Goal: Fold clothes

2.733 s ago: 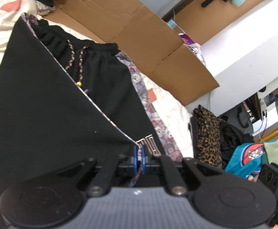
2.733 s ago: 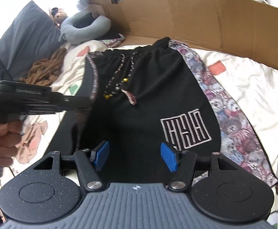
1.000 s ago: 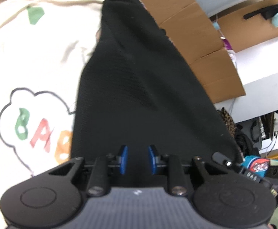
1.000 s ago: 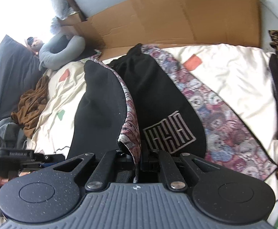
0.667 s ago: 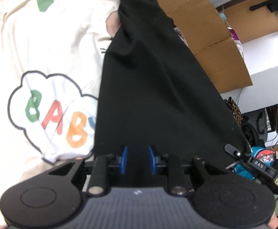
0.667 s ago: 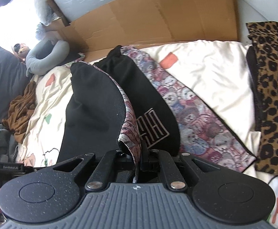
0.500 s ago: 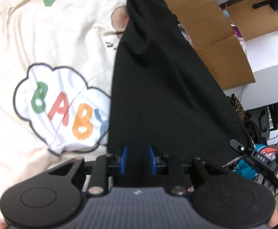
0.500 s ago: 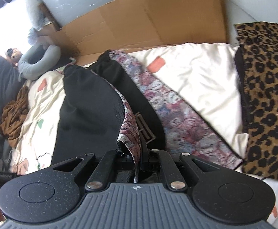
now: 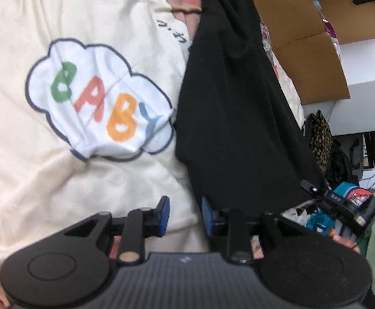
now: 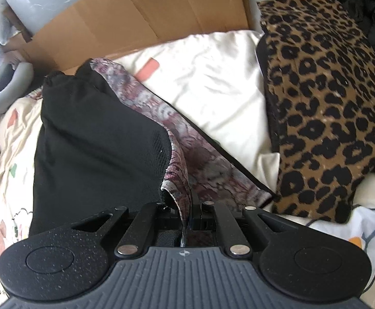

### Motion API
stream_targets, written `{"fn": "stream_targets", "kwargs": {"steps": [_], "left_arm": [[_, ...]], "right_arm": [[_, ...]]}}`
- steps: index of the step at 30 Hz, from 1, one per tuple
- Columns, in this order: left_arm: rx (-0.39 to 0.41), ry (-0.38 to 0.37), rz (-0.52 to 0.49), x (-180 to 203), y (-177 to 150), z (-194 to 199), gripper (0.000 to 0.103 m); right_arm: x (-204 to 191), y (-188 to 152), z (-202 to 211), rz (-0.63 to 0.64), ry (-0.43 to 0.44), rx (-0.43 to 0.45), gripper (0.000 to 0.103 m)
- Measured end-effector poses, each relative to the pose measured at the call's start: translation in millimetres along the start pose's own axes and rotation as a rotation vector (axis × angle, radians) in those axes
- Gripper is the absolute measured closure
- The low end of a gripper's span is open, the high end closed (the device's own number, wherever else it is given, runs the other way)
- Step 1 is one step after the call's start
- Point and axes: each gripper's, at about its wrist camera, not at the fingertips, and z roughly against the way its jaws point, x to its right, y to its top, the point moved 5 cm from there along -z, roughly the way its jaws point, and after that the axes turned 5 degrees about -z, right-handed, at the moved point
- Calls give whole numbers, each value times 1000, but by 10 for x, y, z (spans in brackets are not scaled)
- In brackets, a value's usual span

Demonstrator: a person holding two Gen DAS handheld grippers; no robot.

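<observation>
Black mesh shorts (image 10: 95, 139) with patterned side band, folded lengthwise on cream printed sheet (image 9: 59, 180); right gripper (image 10: 187, 213) clamped on hem, left gripper (image 9: 183, 215) parted, empty; leopard cloth (image 10: 323, 108) and cardboard (image 10: 141, 18) alongside.

right tool (image 10: 187, 213) tips hidden by shorts (image 10: 97, 139)
</observation>
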Motion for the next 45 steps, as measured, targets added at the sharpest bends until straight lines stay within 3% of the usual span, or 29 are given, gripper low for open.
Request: {"fn": "stream_targets", "kwargs": {"steps": [8, 11, 15, 16, 20, 21, 22, 23, 25, 26, 29, 37, 45], "left_arm": [[-52, -62, -1, 71, -246, -79, 72], [-66, -77, -3, 116, -312, -154, 72], [-91, -88, -10, 183, -303, -320, 72], [-99, -90, -12, 200, -311, -351, 72], [-118, -114, -20, 246, -378, -398, 73], [-123, -117, -25, 242, -393, -394, 73], [-128, -122, -28, 262, -398, -421, 74], [-133, -127, -30, 286, -401, -453, 82], [-146, -140, -37, 314, -414, -477, 98], [-153, -145, -43, 329, -422, -486, 100], [-160, -132, -95, 391, -415, -455, 100], [-167, -183, -87, 463, -389, -402, 102], [-191, -177, -105, 545, -448, -559, 102]], "right_arm": [[219, -78, -119, -66, -28, -23, 96], [299, -91, -144, -89, -40, -26, 91], [334, -51, -163, -89, -47, -6, 67], [342, -36, -161, -88, -47, -1, 66], [375, 24, -153, -85, -48, 21, 66], [383, 40, -151, -84, -48, 26, 71], [391, 55, -149, -83, -49, 31, 91], [399, 70, -147, -82, -49, 37, 95], [415, 100, -143, -81, -49, 48, 96], [423, 115, -141, -80, -49, 53, 96], [412, 160, -75, -67, -50, 71, 97], [415, 243, 56, -37, -62, 106, 97], [506, 204, 15, -33, -115, 101, 97]]}}
